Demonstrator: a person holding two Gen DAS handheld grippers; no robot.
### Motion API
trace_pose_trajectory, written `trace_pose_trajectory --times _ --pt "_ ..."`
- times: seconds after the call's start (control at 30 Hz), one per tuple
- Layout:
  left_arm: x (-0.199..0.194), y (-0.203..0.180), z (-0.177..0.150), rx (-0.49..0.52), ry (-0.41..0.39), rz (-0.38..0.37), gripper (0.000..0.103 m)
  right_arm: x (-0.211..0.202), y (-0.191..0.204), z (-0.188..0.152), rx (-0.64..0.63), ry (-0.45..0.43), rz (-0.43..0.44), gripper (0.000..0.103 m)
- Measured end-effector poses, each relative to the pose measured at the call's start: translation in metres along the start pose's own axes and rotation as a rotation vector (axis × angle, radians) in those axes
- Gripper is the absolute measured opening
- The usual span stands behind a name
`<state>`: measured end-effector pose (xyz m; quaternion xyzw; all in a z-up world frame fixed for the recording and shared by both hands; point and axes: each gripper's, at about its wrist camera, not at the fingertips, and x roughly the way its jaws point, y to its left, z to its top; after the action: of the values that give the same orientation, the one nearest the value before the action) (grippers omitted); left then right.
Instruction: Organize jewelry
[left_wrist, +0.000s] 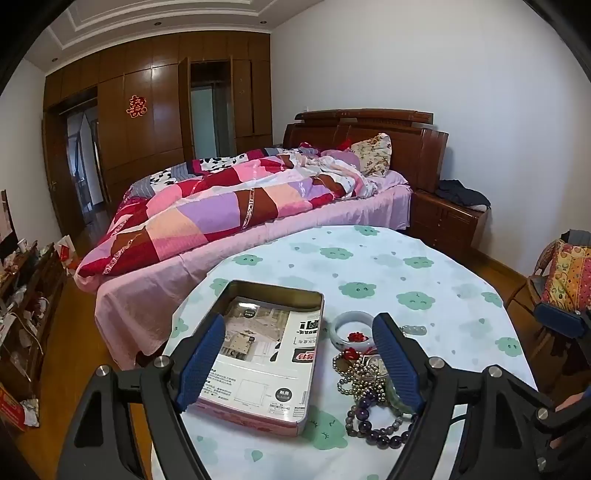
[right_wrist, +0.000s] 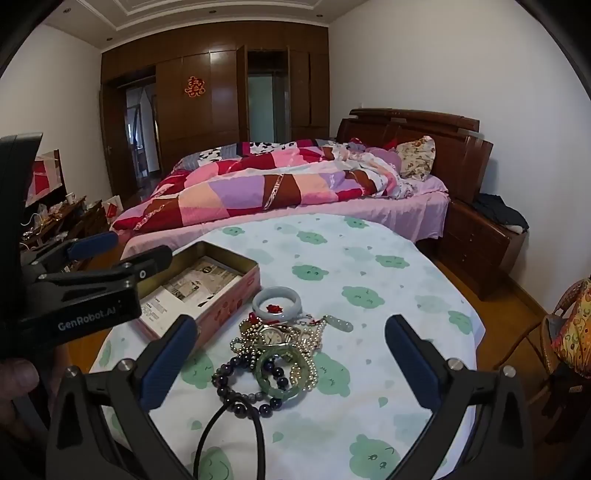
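An open rectangular tin (left_wrist: 258, 421) lined with printed paper lies on the left of the table (left_wrist: 388, 266). Right of it is a jewelry heap: a white jade bangle (left_wrist: 351, 326), pearl chains and a purple bead bracelet (left_wrist: 376, 424). My left gripper (left_wrist: 299, 362) is open above the tin's right half, holding nothing. In the right wrist view the heap shows a green jade bangle (right_wrist: 280, 373), a watch (right_wrist: 275, 336), the white bangle (right_wrist: 277, 304) and the purple beads (right_wrist: 240, 384). My right gripper (right_wrist: 290, 360) is open just before the heap, empty. The left gripper (right_wrist: 122, 249) hovers by the tin (right_wrist: 229, 302).
The round table (right_wrist: 369, 266) wears a white cloth with green cloud prints. A bed (right_wrist: 295, 184) with a patchwork quilt stands close behind it, a wooden nightstand (right_wrist: 480, 240) at the right. A chair (right_wrist: 569, 332) with a colourful cushion is at the far right. A black cable (right_wrist: 229, 424) crosses the near edge.
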<state>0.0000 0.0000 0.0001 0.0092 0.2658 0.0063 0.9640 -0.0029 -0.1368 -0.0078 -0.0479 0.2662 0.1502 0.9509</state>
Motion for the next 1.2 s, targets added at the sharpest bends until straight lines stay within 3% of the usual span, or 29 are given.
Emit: trace_pose_trajectory --times 0.27,0.3,0.83,1.2 --pt "0.000 -0.006 0.000 0.012 -0.011 0.041 0.082 0.001 0.001 -0.001 -0.002 -0.001 0.001 0.103" --pt "0.003 -0.004 -0.002 0.004 -0.003 -0.004 0.082 0.001 0.002 -0.001 -0.003 -0.002 0.001 0.103" --pt "0.004 -0.006 -0.005 0.007 -0.003 0.002 0.082 0.002 -0.001 -0.002 0.003 0.003 0.002 0.103" --pt "0.005 0.015 -0.005 -0.012 0.001 0.006 0.082 0.002 -0.001 -0.003 0.002 0.002 0.003 0.103"
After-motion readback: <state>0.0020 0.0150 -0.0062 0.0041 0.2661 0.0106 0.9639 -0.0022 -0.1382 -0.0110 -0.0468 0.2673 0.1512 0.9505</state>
